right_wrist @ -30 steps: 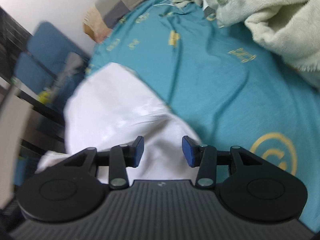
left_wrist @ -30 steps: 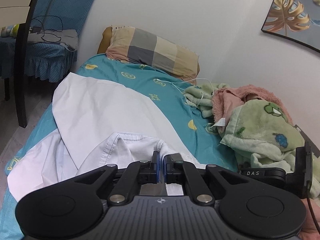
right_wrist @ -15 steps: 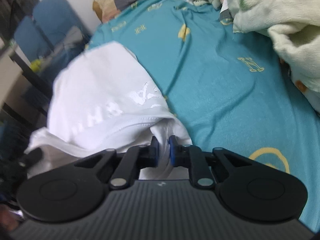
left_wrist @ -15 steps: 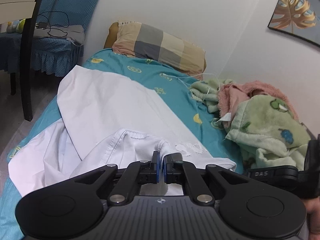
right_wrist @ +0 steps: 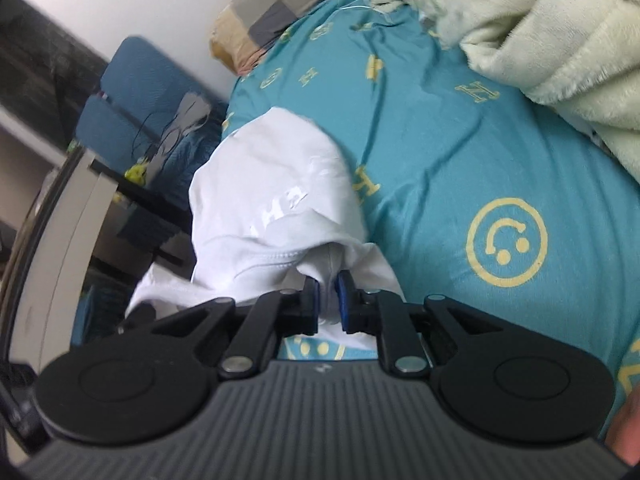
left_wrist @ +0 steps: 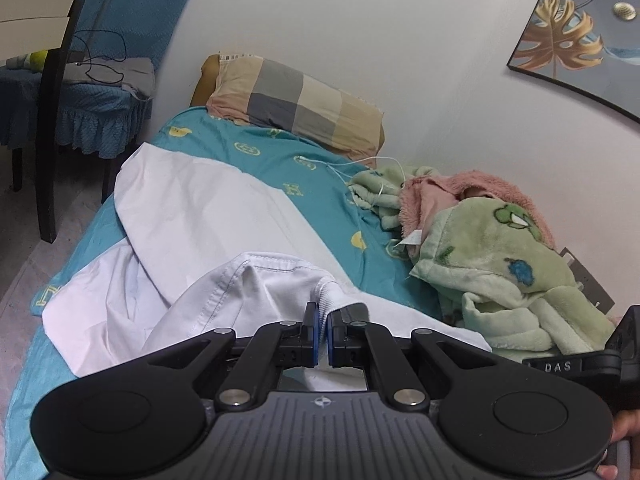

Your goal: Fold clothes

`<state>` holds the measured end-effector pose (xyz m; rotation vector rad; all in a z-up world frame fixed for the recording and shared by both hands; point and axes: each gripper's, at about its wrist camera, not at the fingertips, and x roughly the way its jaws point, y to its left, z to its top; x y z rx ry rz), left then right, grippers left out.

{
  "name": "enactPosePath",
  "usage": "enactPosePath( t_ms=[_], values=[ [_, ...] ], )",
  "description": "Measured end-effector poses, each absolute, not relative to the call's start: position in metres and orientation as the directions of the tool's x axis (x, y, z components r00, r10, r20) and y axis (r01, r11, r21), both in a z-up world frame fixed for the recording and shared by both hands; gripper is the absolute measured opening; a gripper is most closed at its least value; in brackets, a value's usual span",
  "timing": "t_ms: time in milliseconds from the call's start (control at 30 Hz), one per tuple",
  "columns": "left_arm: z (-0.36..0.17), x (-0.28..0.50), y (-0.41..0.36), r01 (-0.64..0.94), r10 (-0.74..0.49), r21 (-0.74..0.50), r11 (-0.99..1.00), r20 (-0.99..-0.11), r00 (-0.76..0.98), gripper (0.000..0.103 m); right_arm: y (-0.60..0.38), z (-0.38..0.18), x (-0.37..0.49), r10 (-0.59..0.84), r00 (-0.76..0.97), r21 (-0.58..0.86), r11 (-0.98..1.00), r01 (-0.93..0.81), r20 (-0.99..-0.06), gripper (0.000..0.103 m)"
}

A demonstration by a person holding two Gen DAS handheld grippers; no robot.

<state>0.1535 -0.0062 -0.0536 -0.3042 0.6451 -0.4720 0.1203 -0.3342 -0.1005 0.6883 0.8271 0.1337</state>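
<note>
The shirt [left_wrist: 192, 216] lies on the bed [left_wrist: 320, 200], ahead and left of the left gripper [left_wrist: 320, 334] (near edge between its jaws); pillow [left_wrist: 296, 104] beyond, blankets [left_wrist: 500, 272] right, chair [left_wrist: 100, 92] far left

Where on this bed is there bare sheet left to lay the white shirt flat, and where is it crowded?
Bare teal sheet runs between the white shirt and the blanket heap, and up to the checked pillow. A white cable crosses its far end. The wall side is crowded with blankets; the shirt already covers the near, floor-side part.
</note>
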Motion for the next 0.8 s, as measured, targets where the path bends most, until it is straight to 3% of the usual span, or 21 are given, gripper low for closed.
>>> enactPosePath(
  t_ms=[200,433,567,667,800],
  values=[
    [-0.052,0.154,-0.002,0.335,-0.549,-0.473,0.815,-0.446,0.707,0.004,-0.318,-0.092,0.115,0.518,0.644,0.667,0.745,-0.017,-0.562,0.014],
    [-0.042,0.153,0.015,0.375,-0.640,-0.606,0.701,-0.304,0.705,0.004,-0.331,-0.081,0.097,0.467,0.692,0.657,0.754,0.014,-0.550,0.014],
    [-0.044,0.156,0.023,0.386,-0.691,-0.676,0.627,-0.254,0.677,0.004,-0.325,-0.067,0.085,0.504,0.689,0.638,0.766,-0.078,-0.521,0.014],
    [-0.045,0.155,0.021,0.384,-0.679,-0.657,0.649,-0.272,0.681,0.004,-0.309,-0.056,0.081,0.490,0.679,0.535,0.828,-0.166,-0.547,0.014],
    [-0.047,0.155,0.019,0.377,-0.663,-0.635,0.674,-0.294,0.689,0.004,-0.309,-0.065,0.088,0.465,0.669,0.533,0.838,-0.120,-0.579,0.014]
  ],
)
